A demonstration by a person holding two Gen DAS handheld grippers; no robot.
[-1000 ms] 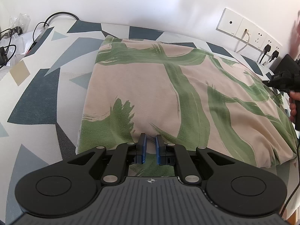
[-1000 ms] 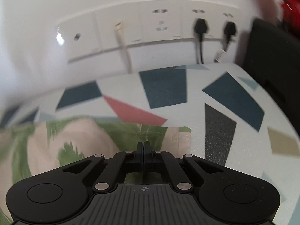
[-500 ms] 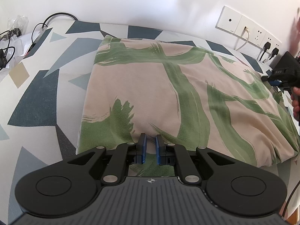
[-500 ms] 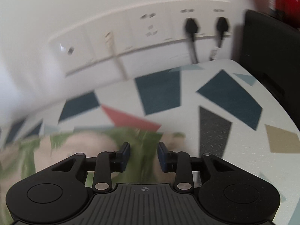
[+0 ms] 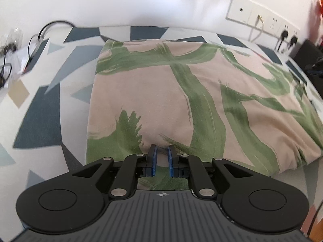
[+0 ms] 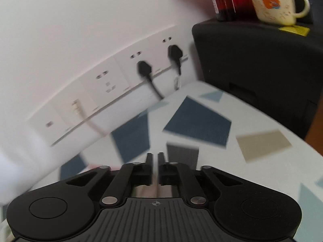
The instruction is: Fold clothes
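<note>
A beige garment with green brush strokes [image 5: 181, 104] lies folded flat on the patterned tabletop [image 5: 40, 104] in the left wrist view. My left gripper [image 5: 161, 151] sits at the garment's near edge, its blue pads [image 5: 153, 157] slightly apart, with cloth showing between them. In the right wrist view my right gripper [image 6: 155, 159] is raised and tilted, its jaws a narrow gap apart with nothing between the tips. A blurred beige patch shows below the fingers; the garment is otherwise out of that view.
A white socket strip [image 6: 113, 88] with two black plugs runs along the wall. A black box [image 6: 262, 70] stands at the right, with a brown bottle [image 6: 223, 0] and a cream mug [image 6: 274, 0] on top. Cables [image 5: 12, 60] lie at the table's left.
My right gripper opened off the garment's corner, then lifted and swung right while its jaws narrowed again. The left gripper has stayed at the near edge.
</note>
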